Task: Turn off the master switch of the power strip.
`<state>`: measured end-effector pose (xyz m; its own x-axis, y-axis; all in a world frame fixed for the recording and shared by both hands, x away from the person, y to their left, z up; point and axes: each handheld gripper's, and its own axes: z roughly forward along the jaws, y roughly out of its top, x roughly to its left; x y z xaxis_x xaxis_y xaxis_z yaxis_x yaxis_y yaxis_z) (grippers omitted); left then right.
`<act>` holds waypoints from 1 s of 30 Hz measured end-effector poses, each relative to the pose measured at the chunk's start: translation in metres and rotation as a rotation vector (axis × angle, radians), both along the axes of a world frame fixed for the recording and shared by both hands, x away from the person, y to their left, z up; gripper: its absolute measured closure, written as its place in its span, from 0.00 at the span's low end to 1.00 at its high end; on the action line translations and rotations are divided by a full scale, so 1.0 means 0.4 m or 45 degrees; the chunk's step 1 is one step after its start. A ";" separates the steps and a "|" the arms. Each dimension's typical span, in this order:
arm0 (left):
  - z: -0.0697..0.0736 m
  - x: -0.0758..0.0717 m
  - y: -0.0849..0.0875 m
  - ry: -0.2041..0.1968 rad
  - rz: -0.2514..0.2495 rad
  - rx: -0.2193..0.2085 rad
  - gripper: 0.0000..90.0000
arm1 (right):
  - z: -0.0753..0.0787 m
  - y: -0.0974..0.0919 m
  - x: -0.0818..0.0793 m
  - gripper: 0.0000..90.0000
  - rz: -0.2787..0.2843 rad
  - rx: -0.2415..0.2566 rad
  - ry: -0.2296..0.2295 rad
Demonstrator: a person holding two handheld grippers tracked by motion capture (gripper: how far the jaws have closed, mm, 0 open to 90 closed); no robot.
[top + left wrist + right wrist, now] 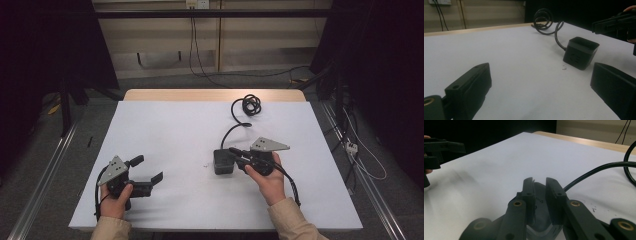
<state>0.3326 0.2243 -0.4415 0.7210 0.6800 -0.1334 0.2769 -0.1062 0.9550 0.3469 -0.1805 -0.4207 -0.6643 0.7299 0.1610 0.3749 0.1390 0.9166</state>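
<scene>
Slippage threatens: right gripper (539, 185) pinches only one thin wall of the black adapter box (223, 161) (cord (248, 106) trailing upper right); left gripper (149, 171) released, idle lower left.

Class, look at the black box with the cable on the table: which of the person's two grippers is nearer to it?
Right. The right gripper is at the black box, its jaws nearly closed over the box's edge. The left gripper sits apart, well across the table, jaws open.
</scene>
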 end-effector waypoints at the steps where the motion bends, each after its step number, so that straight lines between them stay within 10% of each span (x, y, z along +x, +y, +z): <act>1: 0.000 0.000 0.000 0.000 0.000 0.002 0.03 | 0.000 0.000 0.000 0.87 0.002 0.000 0.002; 30: 0.000 0.000 0.000 -0.001 0.000 0.003 0.03 | 0.003 0.009 0.005 0.97 0.027 0.014 0.021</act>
<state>0.3326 0.2244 -0.4415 0.7211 0.6803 -0.1309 0.2759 -0.1087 0.9550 0.3488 -0.1768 -0.4196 -0.6768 0.7137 0.1802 0.3870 0.1368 0.9119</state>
